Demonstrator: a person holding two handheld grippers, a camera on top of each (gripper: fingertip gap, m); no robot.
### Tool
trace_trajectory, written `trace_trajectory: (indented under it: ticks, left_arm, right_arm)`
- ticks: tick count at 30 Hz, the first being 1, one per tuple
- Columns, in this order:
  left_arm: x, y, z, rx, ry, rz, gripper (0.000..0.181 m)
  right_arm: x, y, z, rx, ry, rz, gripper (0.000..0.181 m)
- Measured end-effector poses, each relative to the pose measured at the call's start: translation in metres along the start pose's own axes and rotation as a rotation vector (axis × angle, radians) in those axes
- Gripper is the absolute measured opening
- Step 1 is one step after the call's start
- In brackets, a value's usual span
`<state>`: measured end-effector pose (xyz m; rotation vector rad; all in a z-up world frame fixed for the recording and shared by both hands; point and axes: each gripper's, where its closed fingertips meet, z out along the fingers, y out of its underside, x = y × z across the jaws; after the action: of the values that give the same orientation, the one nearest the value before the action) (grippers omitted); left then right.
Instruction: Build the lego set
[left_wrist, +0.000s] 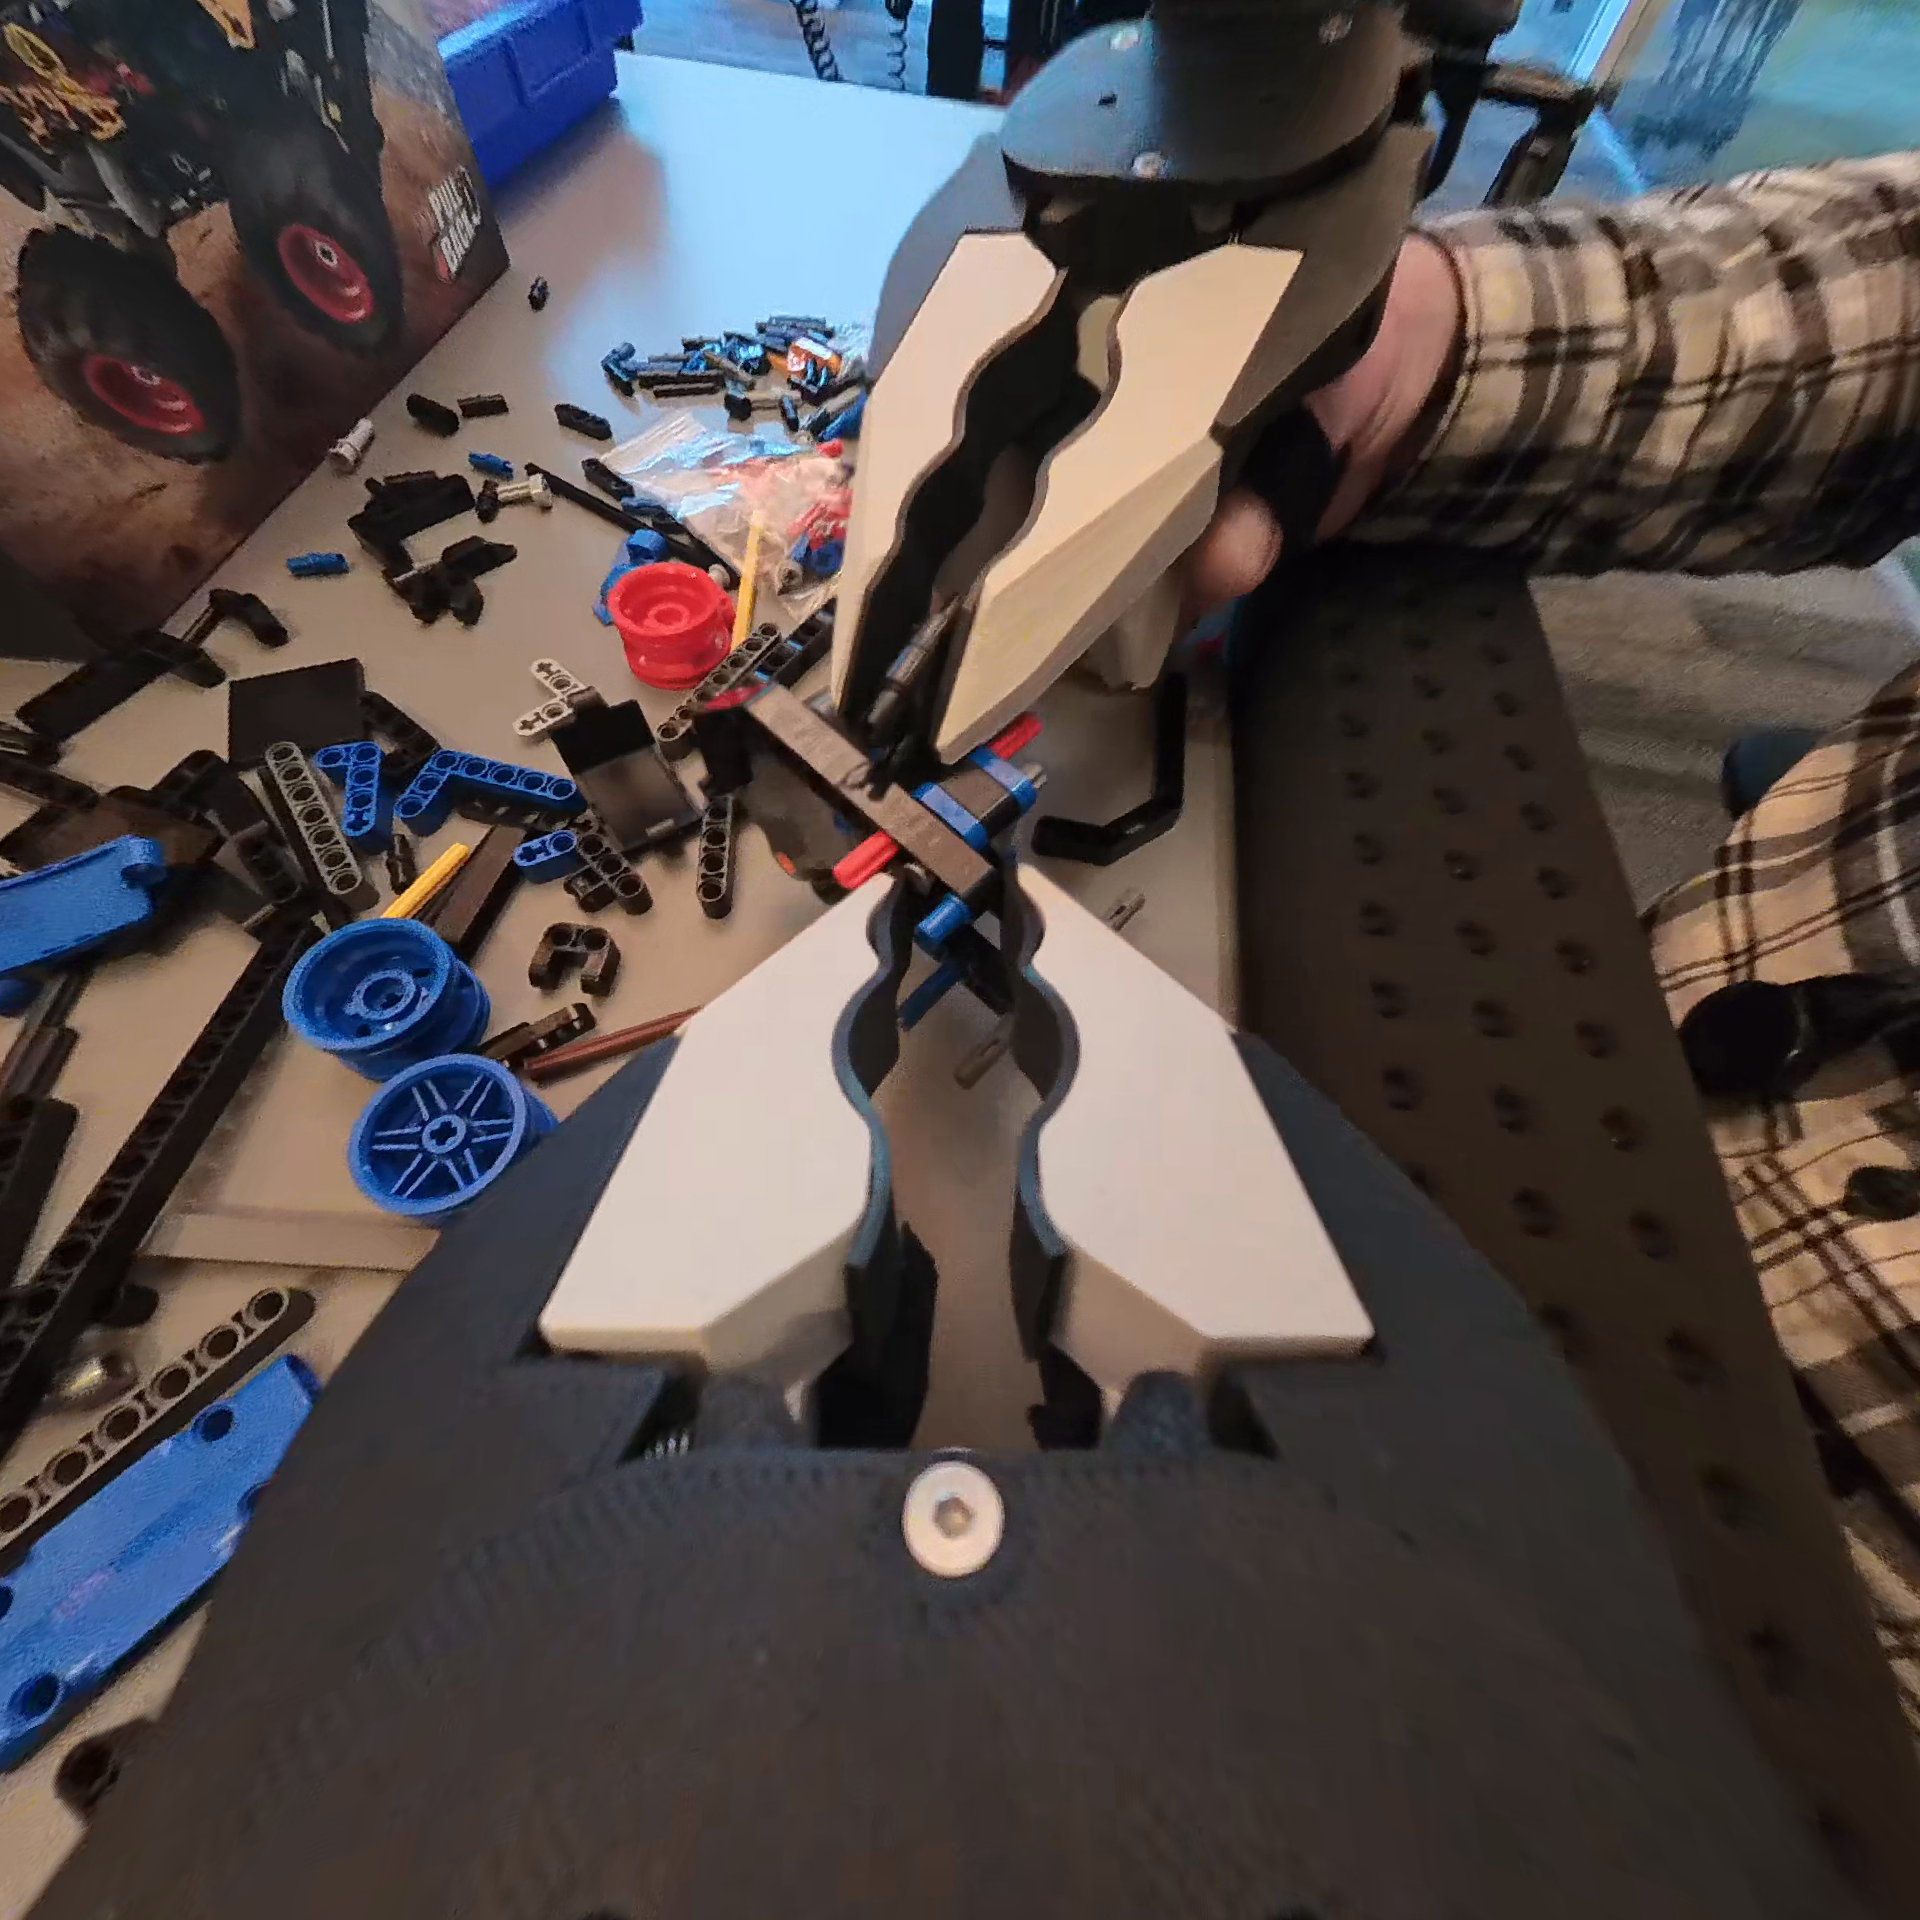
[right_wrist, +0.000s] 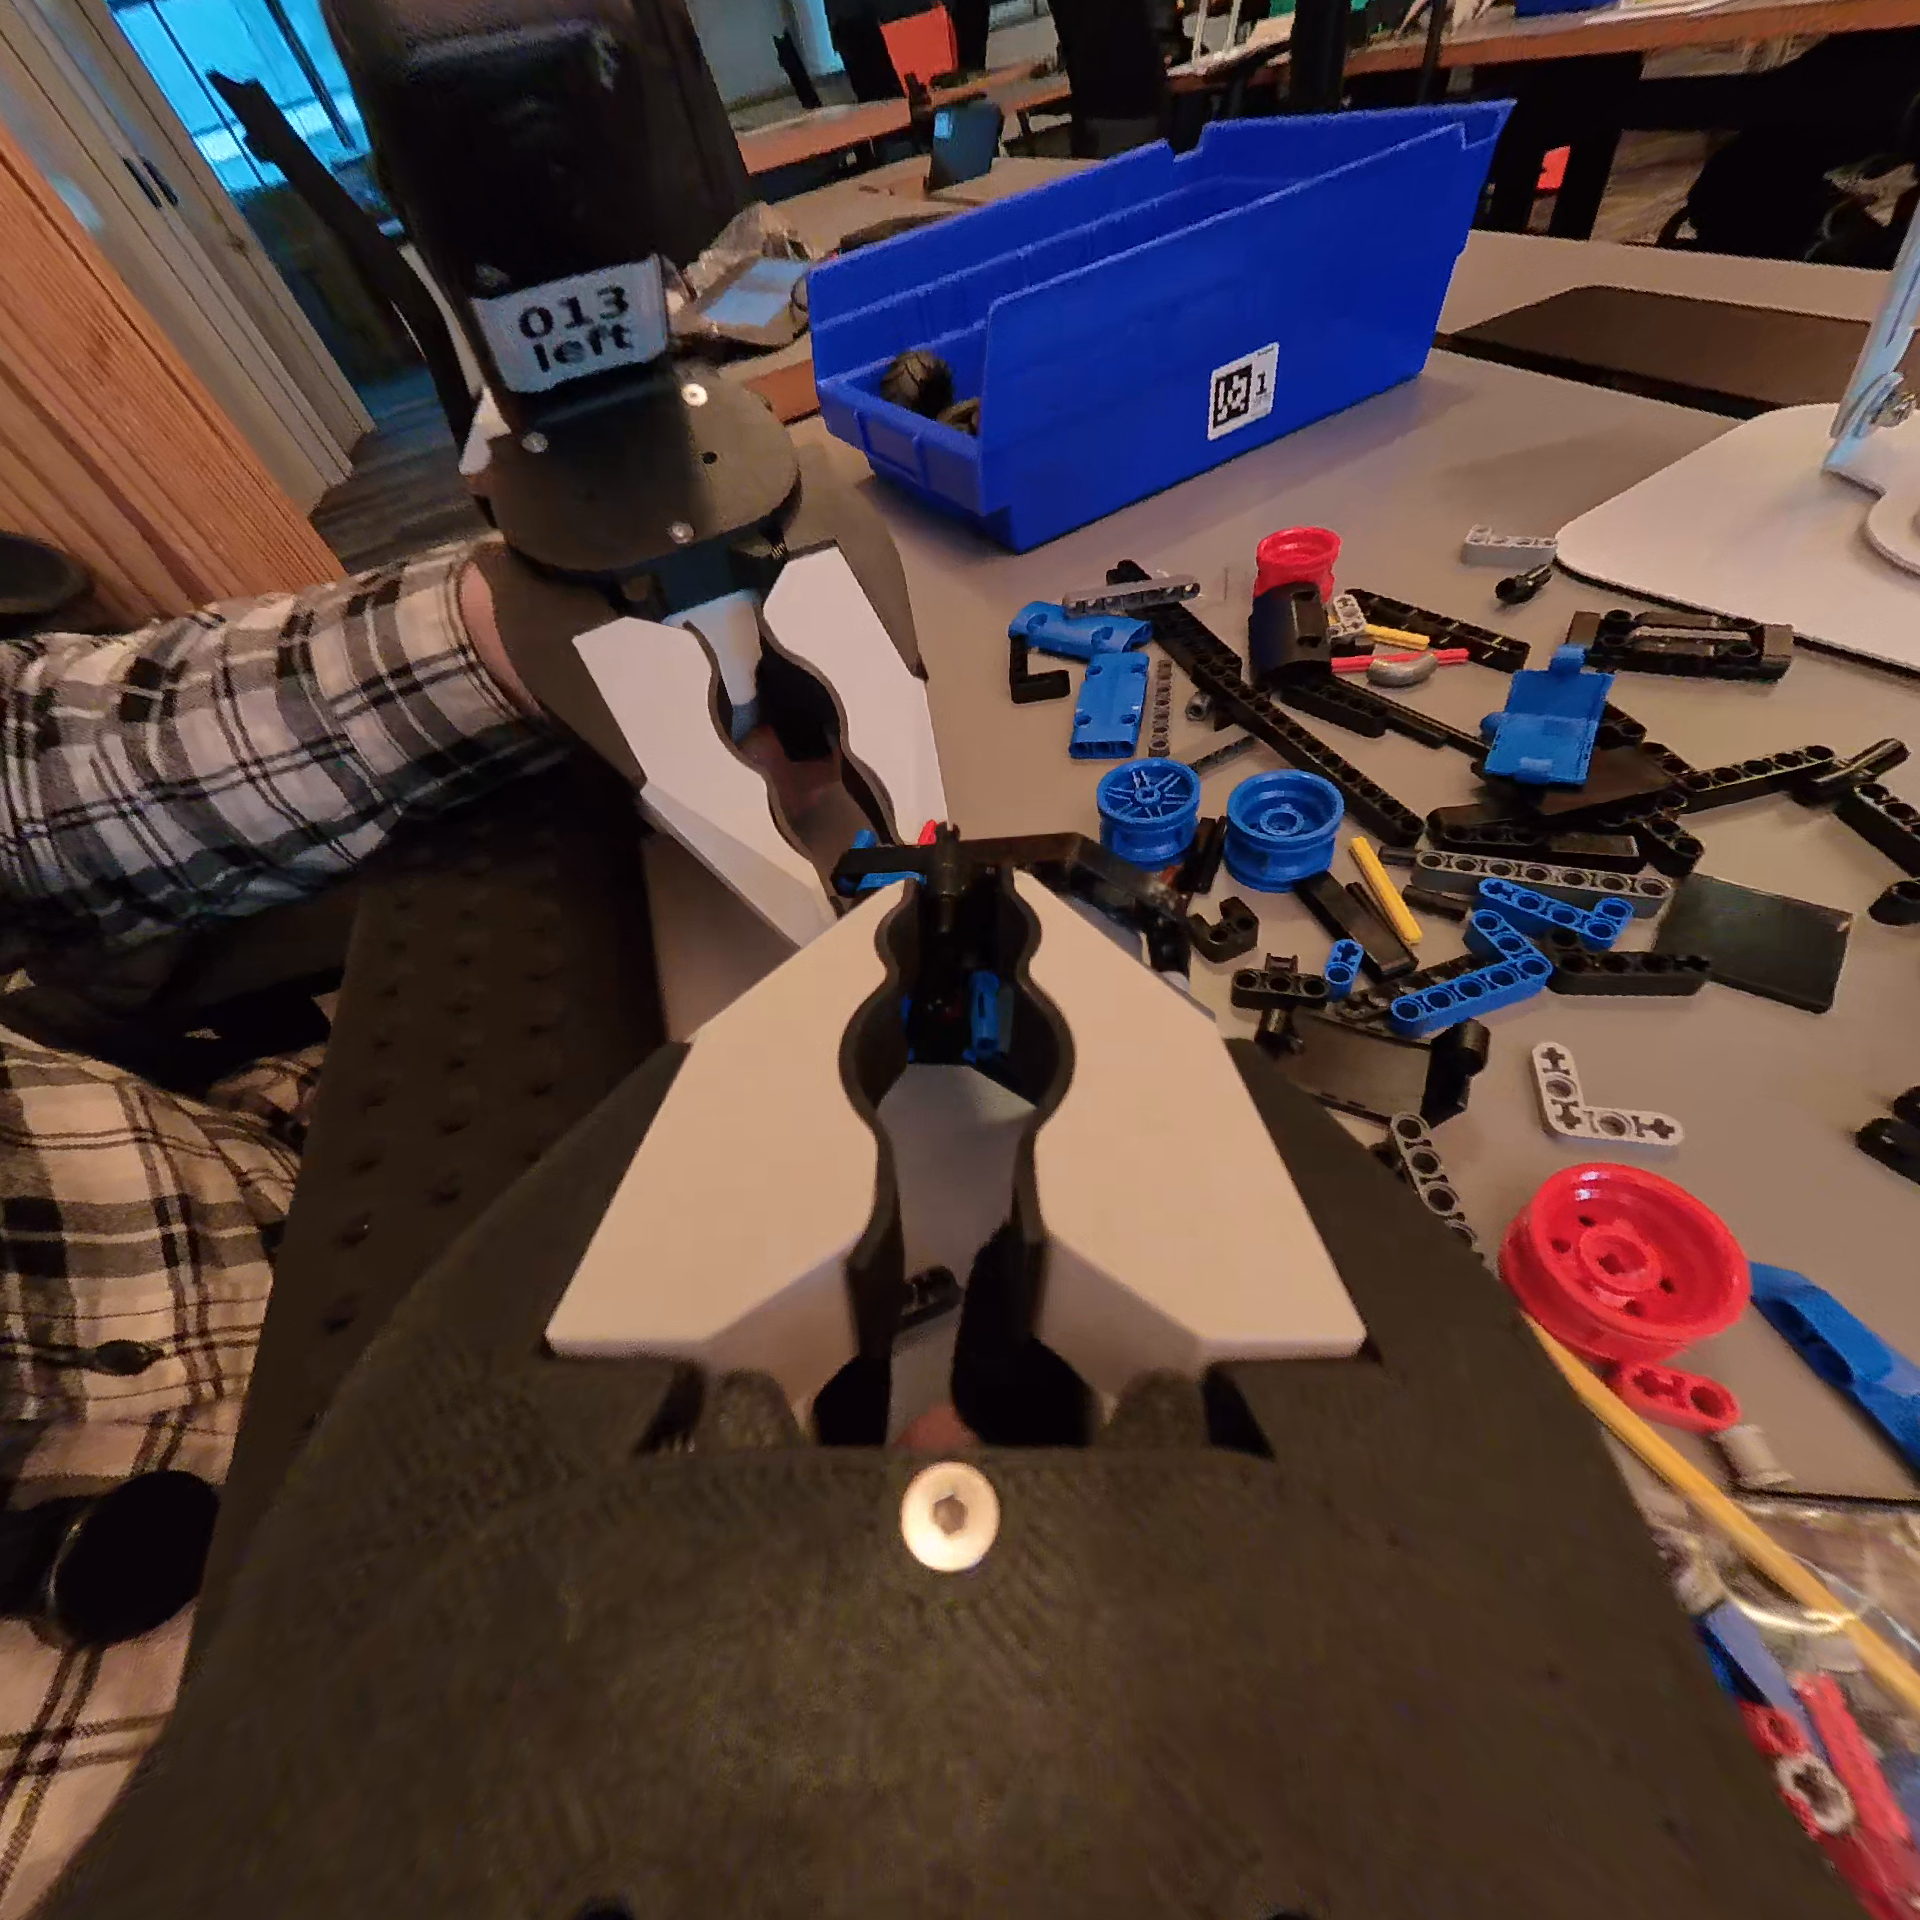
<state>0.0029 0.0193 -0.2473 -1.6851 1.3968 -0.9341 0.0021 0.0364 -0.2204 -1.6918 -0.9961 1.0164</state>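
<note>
My left gripper (left_wrist: 956, 904) is shut on a small lego assembly (left_wrist: 873, 800), a black beam with blue blocks and red axles, held just above the grey table (left_wrist: 727, 208). My right gripper (left_wrist: 904, 727) comes down from above, shut on a small black pin (left_wrist: 914, 649), with its tips at the assembly's top. In the right wrist view my right gripper (right_wrist: 951, 883) has the pin (right_wrist: 945, 868) between its tips. The assembly's beam (right_wrist: 1049, 847) runs across just beyond, and the left gripper (right_wrist: 883, 873) comes in from the upper left.
Loose black, blue and grey lego parts cover the table's left. There are two blue wheels (left_wrist: 384, 997), a red wheel (left_wrist: 670, 618), a parts bag (left_wrist: 727, 478), the set's box (left_wrist: 208, 260) and a blue bin (right_wrist: 1143, 291). A black perforated board (left_wrist: 1455, 935) lies to the right. The tips of both grippers are at nearly the same place.
</note>
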Motion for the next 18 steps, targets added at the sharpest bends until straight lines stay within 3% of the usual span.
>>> trace_trajectory:
  ticks: [18]
  left_arm:
    - [0.005,-0.022,-0.007,0.164,0.122,-0.151,0.012]
  right_arm:
    - [-0.005,-0.022,-0.010,0.106,0.078,-0.074,0.011]
